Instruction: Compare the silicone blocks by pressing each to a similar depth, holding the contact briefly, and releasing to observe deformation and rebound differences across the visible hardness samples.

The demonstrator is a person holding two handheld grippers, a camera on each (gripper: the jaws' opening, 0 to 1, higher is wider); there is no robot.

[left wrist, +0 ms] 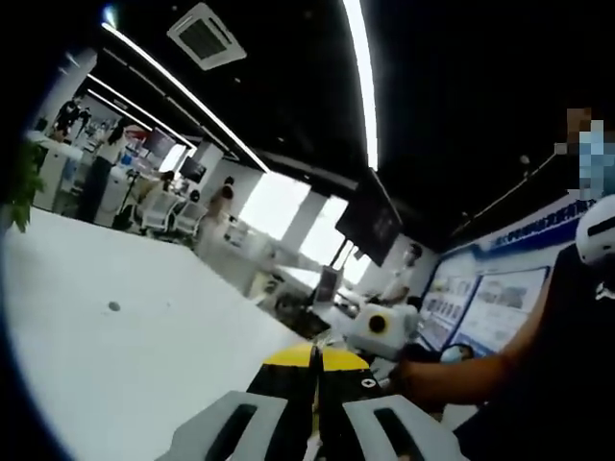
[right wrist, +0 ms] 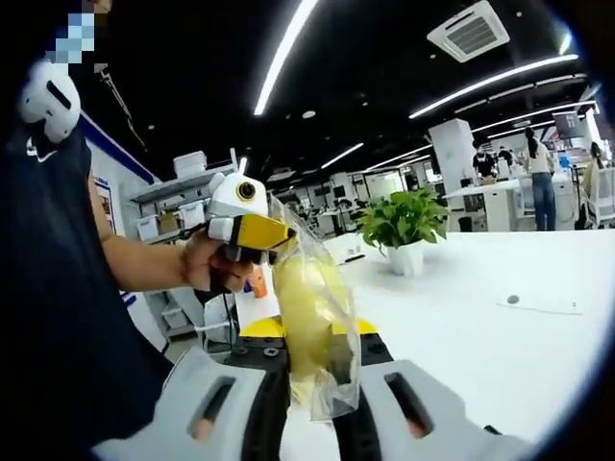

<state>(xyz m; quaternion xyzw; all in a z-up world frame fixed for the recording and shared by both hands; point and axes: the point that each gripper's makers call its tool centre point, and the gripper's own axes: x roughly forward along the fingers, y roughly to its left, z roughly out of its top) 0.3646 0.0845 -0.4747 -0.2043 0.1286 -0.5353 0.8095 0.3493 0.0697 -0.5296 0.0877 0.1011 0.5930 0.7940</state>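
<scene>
Open-plan office fills the background, dark ceiling crossed by long light strips, desks and people far off, a potted plant (right wrist: pixel 404 223) standing on the far part of the white table (right wrist: pixel 480 327).

That table spreads bare and pale under both cameras. In the right gripper view the person's forearm comes in from the left, the hand (right wrist: pixel 213 264) wrapped round the handle of the left gripper (right wrist: pixel 252 230), which is held up off the table with its yellow nose pointing right. The right gripper (right wrist: pixel 309 384) has its jaws drawn close on a clear plastic bag (right wrist: pixel 322 317) with something pale yellow inside, most likely one of the silicone samples still wrapped; the bag stands up between the jaws and its top reaches almost to the left gripper's nose. I cannot tell whether that nose touches the bag.

In the left gripper view the left gripper's own jaws sit tight together with nothing visible between them.

By my judgement no pressing has begun: the sample is still bagged and held in the air, so this is unpacking or setting out. Next, the bag wants steadying while the left jaws open and take its top edge.
</scene>
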